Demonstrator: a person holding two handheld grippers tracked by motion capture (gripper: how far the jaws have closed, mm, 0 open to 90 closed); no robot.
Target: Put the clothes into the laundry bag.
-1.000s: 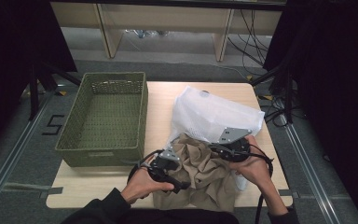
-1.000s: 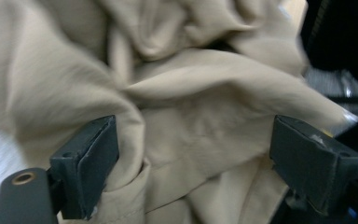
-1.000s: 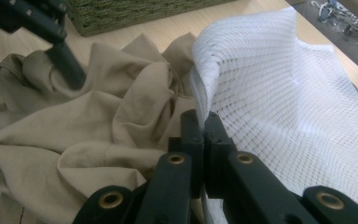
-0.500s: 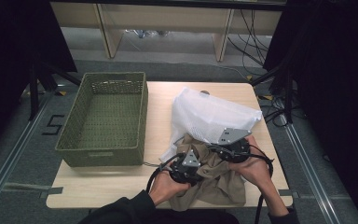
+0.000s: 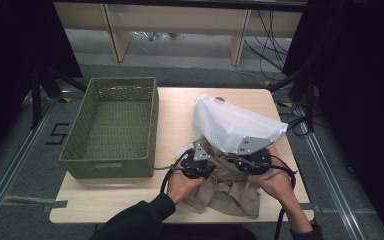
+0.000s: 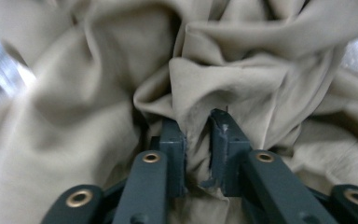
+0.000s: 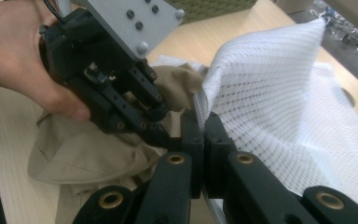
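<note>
Left tongs (image 6: 197,140) pinch the cloth (image 6: 242,79) at the bag mouth | right tongs (image 7: 200,135) clamp the bag (image 7: 279,93) rim | bag may slip off if we push hard

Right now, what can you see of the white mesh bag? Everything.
The white mesh bag looks like thin netted fabric with a fine grid weave, semi-sheer. It stands tented on the table, mouth toward the person. The right gripper is shut on its edge, holding it up. The beige garment lies crumpled at the opening, partly under it, pinched by the left gripper.
</note>
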